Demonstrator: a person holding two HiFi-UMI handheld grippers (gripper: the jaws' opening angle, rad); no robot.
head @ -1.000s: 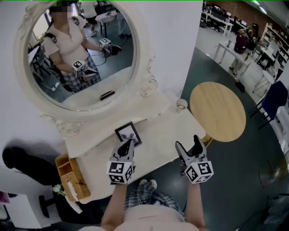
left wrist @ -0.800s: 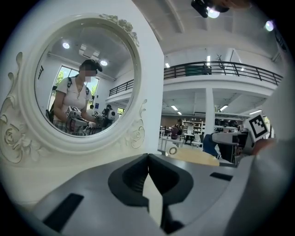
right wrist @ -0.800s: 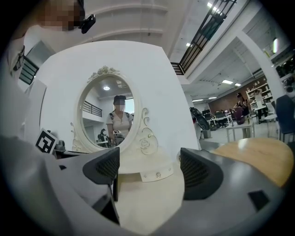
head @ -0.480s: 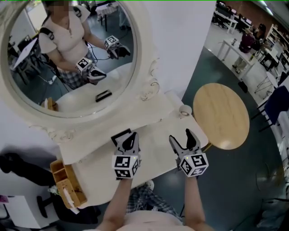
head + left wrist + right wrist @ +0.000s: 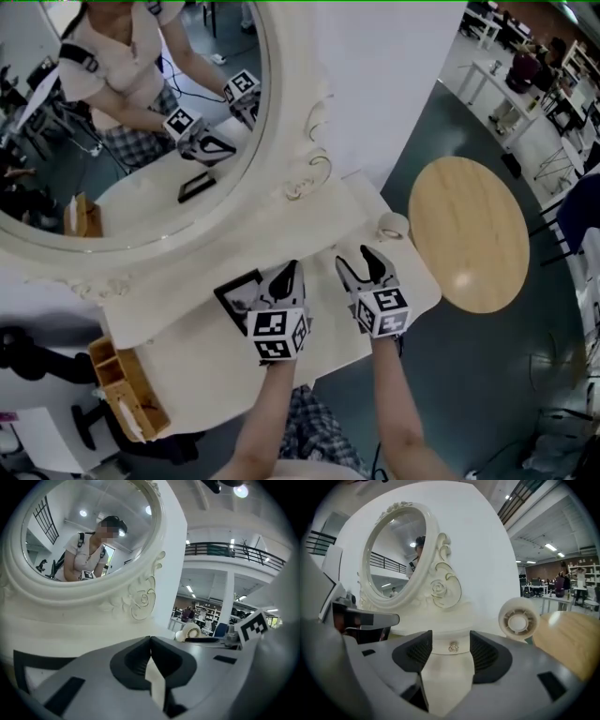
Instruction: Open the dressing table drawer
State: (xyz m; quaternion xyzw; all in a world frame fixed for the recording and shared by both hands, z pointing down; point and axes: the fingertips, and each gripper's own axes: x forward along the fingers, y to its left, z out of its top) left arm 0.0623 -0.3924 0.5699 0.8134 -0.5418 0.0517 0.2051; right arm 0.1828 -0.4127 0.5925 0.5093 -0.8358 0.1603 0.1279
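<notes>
- Plain white wall (image 5: 384, 75) at the back.
- Dark greyish floor (image 5: 487, 375), a bit shiny.
- Round wooden table (image 5: 469, 234) off to the right.
- White desks (image 5: 489, 73) further back, blue chair (image 5: 577, 211) at the edge.
- Bright ceiling lights (image 5: 241, 490), plus a balcony railing (image 5: 234, 555) up high.

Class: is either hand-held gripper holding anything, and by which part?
Nothing is held. The left hand-held gripper is shut, empty; the right hand-held gripper has just been closing, jaws apart, the drawer knob between them untouched.
</notes>
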